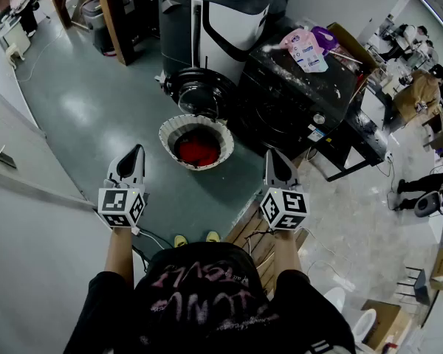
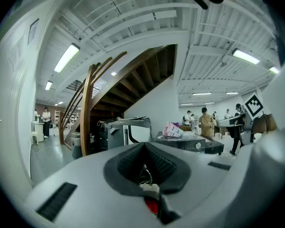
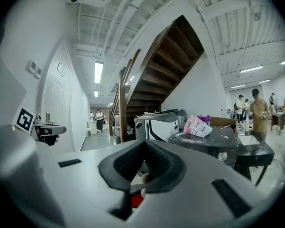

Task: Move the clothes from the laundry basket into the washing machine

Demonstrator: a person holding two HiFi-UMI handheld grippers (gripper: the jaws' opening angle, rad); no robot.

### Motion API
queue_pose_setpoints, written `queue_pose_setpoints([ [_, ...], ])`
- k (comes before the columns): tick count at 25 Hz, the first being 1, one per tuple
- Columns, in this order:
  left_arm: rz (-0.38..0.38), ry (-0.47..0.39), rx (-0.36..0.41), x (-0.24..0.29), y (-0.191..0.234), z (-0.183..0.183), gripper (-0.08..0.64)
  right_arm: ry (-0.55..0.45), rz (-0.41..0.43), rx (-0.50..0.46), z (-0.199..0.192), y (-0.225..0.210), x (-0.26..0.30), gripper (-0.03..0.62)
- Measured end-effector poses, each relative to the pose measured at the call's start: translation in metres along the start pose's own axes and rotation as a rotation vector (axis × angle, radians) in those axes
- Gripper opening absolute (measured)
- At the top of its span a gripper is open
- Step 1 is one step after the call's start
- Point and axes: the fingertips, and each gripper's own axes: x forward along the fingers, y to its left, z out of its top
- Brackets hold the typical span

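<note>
A white laundry basket [image 1: 220, 135] stands on the grey floor ahead of me, with red clothes [image 1: 198, 147] in it. Right of it is the black washing machine [image 1: 295, 98], its round door [image 1: 198, 91] swung open toward the basket. My left gripper [image 1: 135, 155] is held level, short of the basket's left side, shut and empty. My right gripper [image 1: 273, 158] is level beside the basket's right side, also shut with nothing in it. In the left gripper view the shut jaws fill the lower half and the red clothes [image 2: 152, 206] show through the gap below the left gripper [image 2: 144, 146]. The right gripper view shows the right gripper [image 3: 143, 144] the same way.
A pink bag [image 1: 307, 50] lies on top of the washing machine. A white and black machine [image 1: 221, 21] stands behind it, beside a wooden staircase [image 1: 114, 13]. A wooden pallet [image 1: 255, 236] lies by my feet. A white wall [image 1: 15, 175] runs along the left. People work at desks far right.
</note>
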Motion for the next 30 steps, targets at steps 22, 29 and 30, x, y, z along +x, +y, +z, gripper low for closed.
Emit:
queue_pose_setpoints([
  [22, 0.003, -0.016, -0.021, -0.0039, 0.0026, 0.0, 0.011, -0.039, -0.041, 0.034, 0.0017, 0.0024, -0.0023, 0.005],
  [29, 0.004, -0.02, -0.03, -0.0048, 0.0042, 0.001, 0.023, -0.035, -0.025, 0.033, 0.0009, 0.0064, -0.0005, 0.034],
  [30, 0.003, -0.02, -0.03, -0.0046, 0.0036, 0.0014, 0.03, -0.036, -0.02, 0.034, 0.0008, 0.007, -0.0005, 0.045],
])
